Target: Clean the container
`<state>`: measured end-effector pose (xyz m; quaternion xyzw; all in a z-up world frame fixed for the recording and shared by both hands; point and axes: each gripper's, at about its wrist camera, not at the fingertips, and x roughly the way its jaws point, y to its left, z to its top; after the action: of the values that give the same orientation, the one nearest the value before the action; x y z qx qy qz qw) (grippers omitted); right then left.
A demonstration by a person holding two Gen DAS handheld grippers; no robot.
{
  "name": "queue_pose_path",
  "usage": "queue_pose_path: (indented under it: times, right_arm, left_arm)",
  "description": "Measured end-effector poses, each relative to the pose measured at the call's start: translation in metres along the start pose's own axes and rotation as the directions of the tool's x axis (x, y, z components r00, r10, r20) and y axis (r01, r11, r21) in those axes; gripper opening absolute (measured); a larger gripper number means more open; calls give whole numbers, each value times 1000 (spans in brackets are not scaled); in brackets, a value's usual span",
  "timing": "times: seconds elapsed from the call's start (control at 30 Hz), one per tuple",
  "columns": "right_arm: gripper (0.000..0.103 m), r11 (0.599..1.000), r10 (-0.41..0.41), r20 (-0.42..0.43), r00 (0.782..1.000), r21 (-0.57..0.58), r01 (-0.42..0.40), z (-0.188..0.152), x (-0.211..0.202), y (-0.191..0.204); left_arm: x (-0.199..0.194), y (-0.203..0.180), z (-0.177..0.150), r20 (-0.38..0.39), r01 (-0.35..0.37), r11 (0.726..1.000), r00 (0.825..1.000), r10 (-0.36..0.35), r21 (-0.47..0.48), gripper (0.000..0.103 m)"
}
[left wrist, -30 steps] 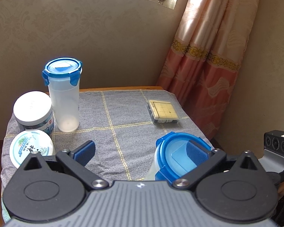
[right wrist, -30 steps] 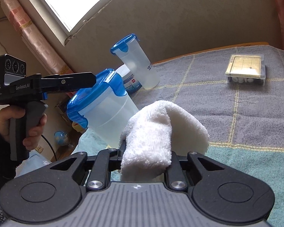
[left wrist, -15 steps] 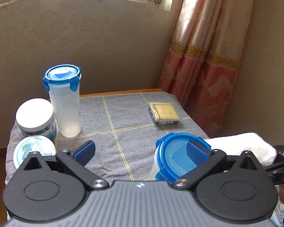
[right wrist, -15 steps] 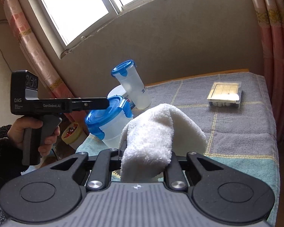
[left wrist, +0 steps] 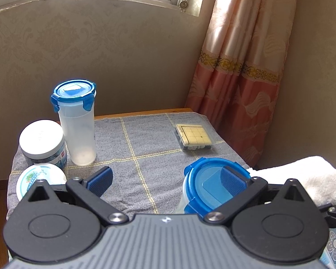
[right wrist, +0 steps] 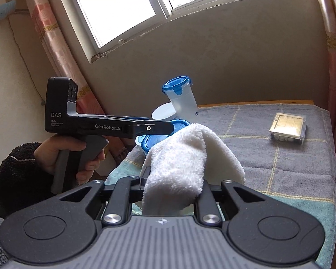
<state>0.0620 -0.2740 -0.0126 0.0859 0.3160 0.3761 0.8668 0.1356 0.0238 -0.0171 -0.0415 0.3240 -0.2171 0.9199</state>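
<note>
At the far left of the table (left wrist: 168, 134), which is draped in a grey cloth (left wrist: 145, 157) with yellow grid lines, lie a flat round lid with green print (left wrist: 33, 179) and, behind it, a squat jar with a white lid (left wrist: 41, 140). Just beside the jar stands a tall clear tumbler (left wrist: 77, 123), upright, its blue clip-on lid latched shut.

The left tool (left wrist: 165, 177) has its blue-padded fingers (left wrist: 100, 179) spread wide apart. Its right finger lies across the top of the container (left wrist: 209, 192), while the left finger stands clear over bare cloth, so nothing is pinched between them. The container sits at the near right part of the table: a translucent, frosted-looking body under a bright blue round lid with a raised paler blue panel in its middle and clip flaps at the rim. From the right wrist view only a slice of its blue lid (right wrist: 155, 140) shows, under the left tool's arm and behind the towel; a person's hand (right wrist: 62, 154) in a dark fuzzy sleeve grips that tool's handle.

Farther back on the right lies a small clear box with a yellow grid top (left wrist: 194, 136), well apart from the container.

The right tool (right wrist: 172, 192) is clamped together on a folded white terry towel (right wrist: 181, 161), whose bulk rises just beside the container's right side.
</note>
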Motion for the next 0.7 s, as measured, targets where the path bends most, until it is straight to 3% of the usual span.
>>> queue_pose_path:
  times: [0.7]
  right_arm:
    - [23,998,15,-87,996,67,-9,-3,42,-32]
  left_arm:
    - [9,11,6,-32,37,998,999,-39,-52,103]
